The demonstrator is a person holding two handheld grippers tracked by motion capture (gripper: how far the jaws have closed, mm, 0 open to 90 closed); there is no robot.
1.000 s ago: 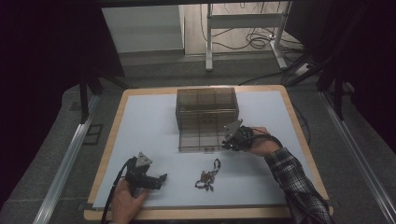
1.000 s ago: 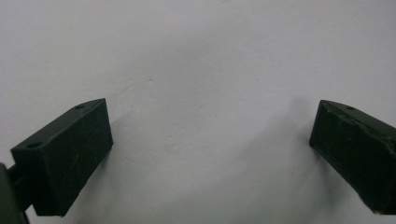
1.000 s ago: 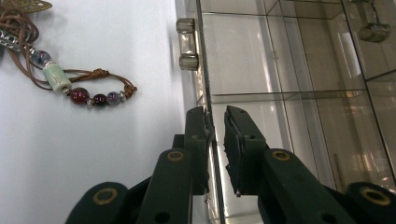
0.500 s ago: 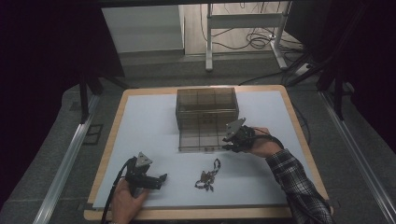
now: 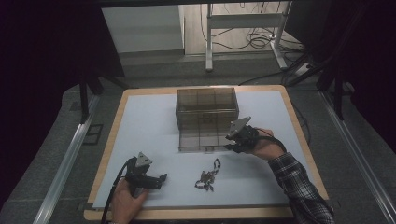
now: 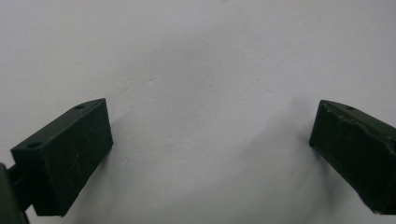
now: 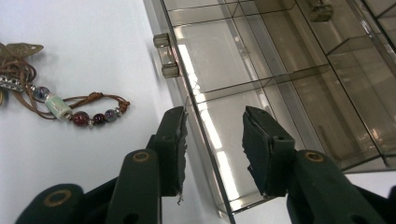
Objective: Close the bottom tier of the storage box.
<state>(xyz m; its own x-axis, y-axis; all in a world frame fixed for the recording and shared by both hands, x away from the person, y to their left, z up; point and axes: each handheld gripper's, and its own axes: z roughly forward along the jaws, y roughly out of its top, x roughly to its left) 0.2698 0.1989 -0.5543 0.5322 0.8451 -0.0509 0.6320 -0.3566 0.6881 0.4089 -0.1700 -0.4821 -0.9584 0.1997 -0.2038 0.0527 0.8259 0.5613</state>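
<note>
Straddling the drawer's point(image 7: 219, 140) front wall, the right gripper point(image 7: 212, 149) has just been opening its jaws, no longer pinching it, perhaps because it stands pulled from the box point(image 5: 207, 106), ready for the beads point(image 5: 208, 175), while the left gripper point(image 6: 210, 140) rests open nearby.

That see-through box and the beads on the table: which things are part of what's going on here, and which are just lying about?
Part of the job:
- clear compartment box, its open lid between the right gripper jaws, which have just been opening
- beaded necklace

Just there:
- left gripper, open over bare table
- metal stand and cables behind
</note>
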